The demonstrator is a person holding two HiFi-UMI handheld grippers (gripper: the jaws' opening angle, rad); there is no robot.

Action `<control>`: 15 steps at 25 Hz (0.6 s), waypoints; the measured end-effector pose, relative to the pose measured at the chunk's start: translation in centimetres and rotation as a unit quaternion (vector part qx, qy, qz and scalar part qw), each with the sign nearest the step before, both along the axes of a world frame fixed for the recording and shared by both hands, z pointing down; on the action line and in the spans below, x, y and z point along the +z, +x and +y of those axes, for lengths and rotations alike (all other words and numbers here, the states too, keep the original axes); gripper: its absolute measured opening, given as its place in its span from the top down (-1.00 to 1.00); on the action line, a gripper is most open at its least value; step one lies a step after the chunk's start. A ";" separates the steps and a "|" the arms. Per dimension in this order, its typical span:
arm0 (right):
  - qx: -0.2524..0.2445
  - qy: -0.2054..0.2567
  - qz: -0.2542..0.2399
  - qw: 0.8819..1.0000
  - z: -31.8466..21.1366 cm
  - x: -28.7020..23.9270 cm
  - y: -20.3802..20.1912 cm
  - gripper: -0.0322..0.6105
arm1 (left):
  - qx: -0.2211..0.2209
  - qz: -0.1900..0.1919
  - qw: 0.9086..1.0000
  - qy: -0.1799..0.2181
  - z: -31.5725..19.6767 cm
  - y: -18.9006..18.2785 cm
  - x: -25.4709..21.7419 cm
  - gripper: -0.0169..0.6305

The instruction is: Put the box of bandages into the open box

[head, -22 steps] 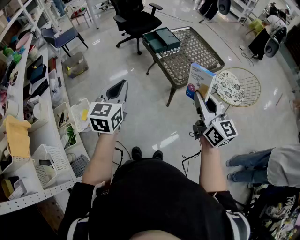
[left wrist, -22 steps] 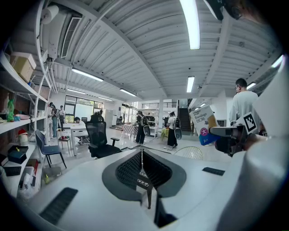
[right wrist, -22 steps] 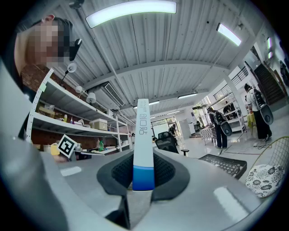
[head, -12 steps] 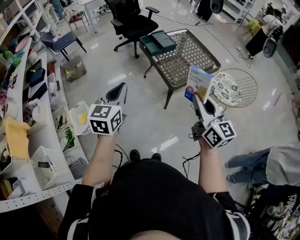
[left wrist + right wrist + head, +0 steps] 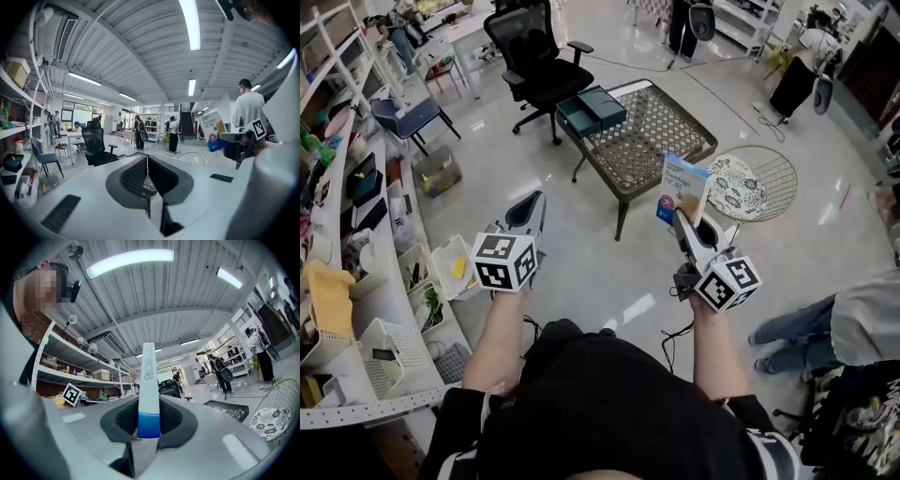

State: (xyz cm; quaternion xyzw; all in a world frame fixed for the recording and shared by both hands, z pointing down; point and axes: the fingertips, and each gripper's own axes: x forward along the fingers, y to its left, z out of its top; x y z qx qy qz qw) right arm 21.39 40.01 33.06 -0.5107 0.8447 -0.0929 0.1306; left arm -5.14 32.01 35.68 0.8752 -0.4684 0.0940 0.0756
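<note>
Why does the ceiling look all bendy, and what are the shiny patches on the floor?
Left and right gripper views: wide-angle lenses bend the ceiling lights and blacken the corners. Head view: the glossy floor mirrors lights as glare. Right gripper view: the bandage box looks sharp.

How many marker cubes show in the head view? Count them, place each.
2. One marker cube on the left gripper; the other on the right gripper, which holds the box of bandages. None seems hidden.

The left arm (image 5: 499, 333) and right arm (image 5: 712, 342) reach forward side by side. The left gripper (image 5: 531, 204) has its jaws together (nothing between them). The right gripper (image 5: 680, 220), seemingly tilted slightly upward, clamps the box of bandages (image 5: 683, 187).
</note>
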 end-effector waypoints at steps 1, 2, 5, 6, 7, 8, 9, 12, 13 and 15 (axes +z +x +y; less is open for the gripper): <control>0.001 -0.003 -0.001 1.000 0.2 0.1 0.5 0.64 | 0.001 -0.001 1.000 -0.002 0.0 0.4 0.1 0.90; 0.001 -0.005 -0.003 1.000 0.2 0.3 0.8 0.64 | 0.001 -0.001 1.000 -0.004 0.0 0.7 0.2 0.90; 0.003 -0.012 -0.008 1.000 0.2 0.8 1.5 0.63 | 0.003 -0.002 1.000 -0.010 -0.5 1.3 0.5 0.91; 0.003 -0.014 -0.009 1.000 0.1 1.1 1.6 0.63 | 0.006 -0.002 1.000 -0.010 -0.7 1.6 0.6 0.91; 0.003 -0.018 -0.010 1.000 -0.1 1.4 1.7 0.63 | 0.008 -0.002 1.000 -0.009 -1.0 1.9 0.7 0.91; 0.002 -0.021 -0.011 1.000 -0.3 1.7 1.7 0.63 | 0.011 -0.001 1.000 -0.010 -1.3 2.1 0.9 0.90; 0.002 -0.025 -0.011 1.000 -0.6 1.9 1.7 0.63 | 0.013 0.000 1.000 -0.011 -1.7 2.3 1.1 0.90; 0.000 -0.034 -0.008 0.999 -2.0 2.6 1.4 0.63 | 0.016 0.005 1.000 -0.018 -3.4 2.6 2.1 0.91; 0.000 -0.037 -0.006 0.999 -2.5 2.7 1.4 0.63 | 0.015 0.007 1.000 -0.022 -4.2 2.6 2.5 0.91; 0.003 -0.044 -0.005 0.999 -4.0 3.1 1.5 0.63 | 0.013 0.012 0.999 -0.029 -5.9 2.5 3.2 0.90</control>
